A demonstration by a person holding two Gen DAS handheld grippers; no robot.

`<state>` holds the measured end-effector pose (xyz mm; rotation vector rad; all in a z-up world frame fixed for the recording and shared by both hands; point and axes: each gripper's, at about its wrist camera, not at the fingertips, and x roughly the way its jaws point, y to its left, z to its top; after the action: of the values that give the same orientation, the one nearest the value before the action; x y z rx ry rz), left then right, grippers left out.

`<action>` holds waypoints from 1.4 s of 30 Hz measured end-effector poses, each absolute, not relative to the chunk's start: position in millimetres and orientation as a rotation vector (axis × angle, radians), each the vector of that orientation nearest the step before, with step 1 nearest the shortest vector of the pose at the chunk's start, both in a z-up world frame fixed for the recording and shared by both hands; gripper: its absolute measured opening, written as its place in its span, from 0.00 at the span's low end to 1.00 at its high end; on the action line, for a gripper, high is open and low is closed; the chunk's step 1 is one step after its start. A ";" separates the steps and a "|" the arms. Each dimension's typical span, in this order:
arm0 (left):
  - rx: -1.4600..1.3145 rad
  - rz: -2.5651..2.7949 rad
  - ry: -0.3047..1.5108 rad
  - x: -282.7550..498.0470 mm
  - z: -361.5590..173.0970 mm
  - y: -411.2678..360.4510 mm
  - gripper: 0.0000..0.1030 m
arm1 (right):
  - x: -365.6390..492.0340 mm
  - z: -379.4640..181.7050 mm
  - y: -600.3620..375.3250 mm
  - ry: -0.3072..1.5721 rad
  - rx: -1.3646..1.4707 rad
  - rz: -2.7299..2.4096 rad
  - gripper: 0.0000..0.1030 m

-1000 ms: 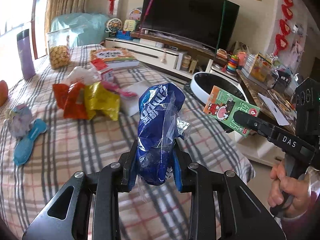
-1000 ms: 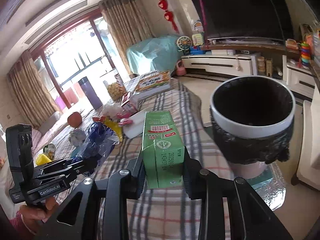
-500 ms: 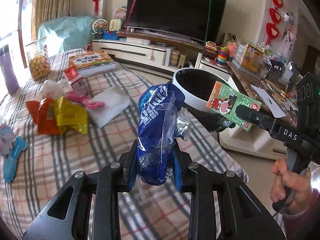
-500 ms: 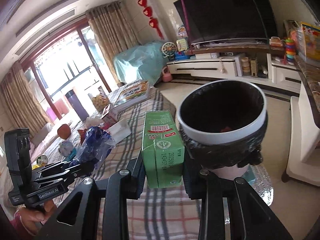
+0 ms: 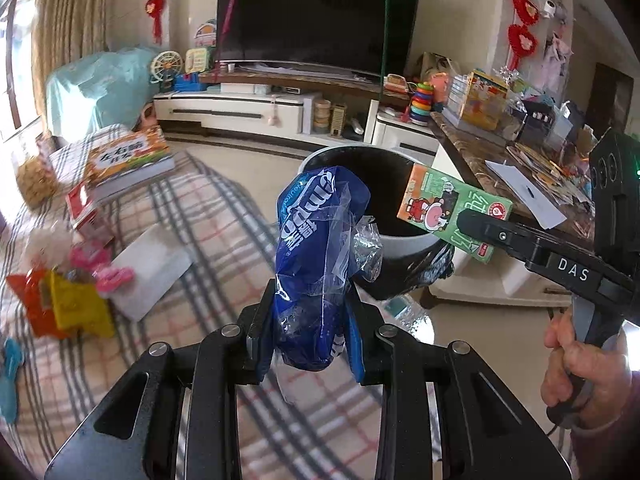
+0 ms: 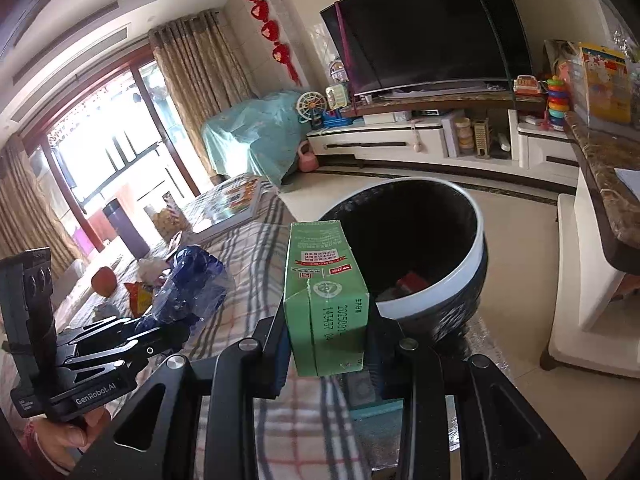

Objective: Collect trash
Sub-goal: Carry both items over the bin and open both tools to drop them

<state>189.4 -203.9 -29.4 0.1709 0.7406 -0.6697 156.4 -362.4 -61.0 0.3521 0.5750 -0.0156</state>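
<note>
Trash comes in two pieces: the left gripper (image 5: 310,332) squeezes a crinkly blue plastic wrapper (image 5: 316,256), and the right gripper (image 6: 328,344) squeezes a green paper carton (image 6: 326,296). A round white bin with a black bag (image 6: 476,264) waits just ahead, nearer the carton.

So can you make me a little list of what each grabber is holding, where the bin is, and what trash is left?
left gripper: shut on the blue wrapper
right gripper: shut on the green carton
trash bin: past the checked cloth's edge, black liner, something red inside
carton position: near the bin's rim
left on the checked cloth: orange and yellow wrappers, white paper
</note>
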 end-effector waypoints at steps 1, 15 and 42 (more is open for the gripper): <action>0.174 -0.672 0.743 191.4 -29.6 -207.5 0.27 | 158.6 -61.2 -365.3 0.579 0.351 -0.021 0.31; 0.218 -0.683 0.772 225.9 -29.8 -257.5 0.27 | 187.7 -63.4 -401.2 0.615 0.350 -0.062 0.31; 0.271 -0.695 0.834 277.7 -45.8 -322.2 0.35 | 235.9 -67.8 -433.0 0.690 0.305 -0.101 0.33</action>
<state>277.7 -322.2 -45.8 0.2713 0.8342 -0.6952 235.9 -433.0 -67.8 0.3052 0.6896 -0.1009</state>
